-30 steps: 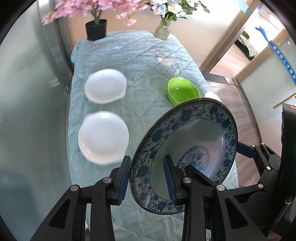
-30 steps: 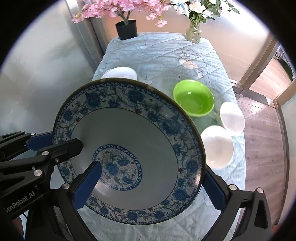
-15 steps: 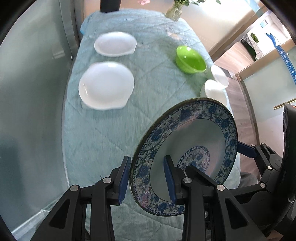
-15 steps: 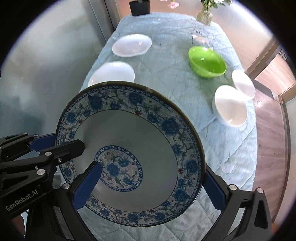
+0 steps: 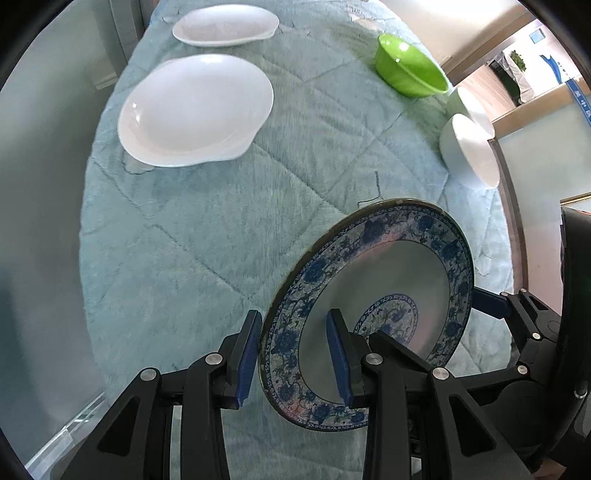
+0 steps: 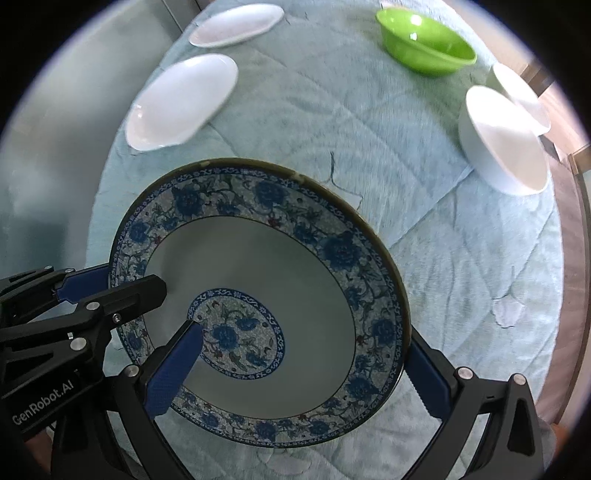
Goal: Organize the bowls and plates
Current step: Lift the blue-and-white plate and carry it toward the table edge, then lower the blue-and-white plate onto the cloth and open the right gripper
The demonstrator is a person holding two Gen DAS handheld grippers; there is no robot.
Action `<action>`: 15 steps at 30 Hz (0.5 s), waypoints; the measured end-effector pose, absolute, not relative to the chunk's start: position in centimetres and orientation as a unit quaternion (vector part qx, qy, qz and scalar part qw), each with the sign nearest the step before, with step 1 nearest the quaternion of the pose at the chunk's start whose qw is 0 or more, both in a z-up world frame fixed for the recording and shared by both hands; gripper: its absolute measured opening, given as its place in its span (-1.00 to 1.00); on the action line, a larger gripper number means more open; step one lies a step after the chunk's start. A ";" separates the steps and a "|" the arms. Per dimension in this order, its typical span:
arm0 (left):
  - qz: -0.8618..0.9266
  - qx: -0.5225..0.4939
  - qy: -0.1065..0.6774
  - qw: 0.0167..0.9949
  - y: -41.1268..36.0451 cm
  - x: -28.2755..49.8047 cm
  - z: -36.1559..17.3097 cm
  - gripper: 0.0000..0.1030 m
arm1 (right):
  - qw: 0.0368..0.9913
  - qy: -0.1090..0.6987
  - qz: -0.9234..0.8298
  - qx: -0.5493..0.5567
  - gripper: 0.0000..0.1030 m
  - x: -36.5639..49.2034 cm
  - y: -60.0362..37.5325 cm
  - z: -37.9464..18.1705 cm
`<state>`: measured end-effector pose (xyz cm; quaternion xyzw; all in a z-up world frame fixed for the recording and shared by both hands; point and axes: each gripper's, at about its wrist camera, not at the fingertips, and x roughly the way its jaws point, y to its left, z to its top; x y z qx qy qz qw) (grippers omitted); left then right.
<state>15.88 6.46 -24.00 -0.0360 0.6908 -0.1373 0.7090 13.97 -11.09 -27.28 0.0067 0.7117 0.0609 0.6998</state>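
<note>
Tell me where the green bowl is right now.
The green bowl sits on the far right of the quilted table, just beyond two white bowls, across from two white plates.

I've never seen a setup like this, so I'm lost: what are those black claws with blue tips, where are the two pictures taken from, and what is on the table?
There is no robot here. A person holds a two-fingered grasping tool in each hand, each with a wide-angle camera looking along its fingers. One picture comes from the left tool, the other from the right tool. Both tools grip the same blue-patterned plate by opposite rims, held tilted above a table covered with a pale blue quilted cloth. On the cloth lie two white plates, a green bowl and two white bowls.
</note>
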 end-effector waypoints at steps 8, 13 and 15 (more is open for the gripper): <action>-0.130 -0.047 0.701 0.700 6.5 17.9 -26.6 -0.37 | 0.692 0.719 0.057 0.024 1.00 15.1 -11.4 -30.1; -0.120 -0.052 0.710 0.693 6.7 18.7 -27.9 -0.36 | 0.685 0.725 0.062 0.026 1.00 15.8 -10.9 -31.3; -0.118 -0.060 0.714 0.688 7.1 18.7 -28.6 -0.33 | 0.687 0.723 0.068 0.024 1.00 15.9 -10.3 -31.5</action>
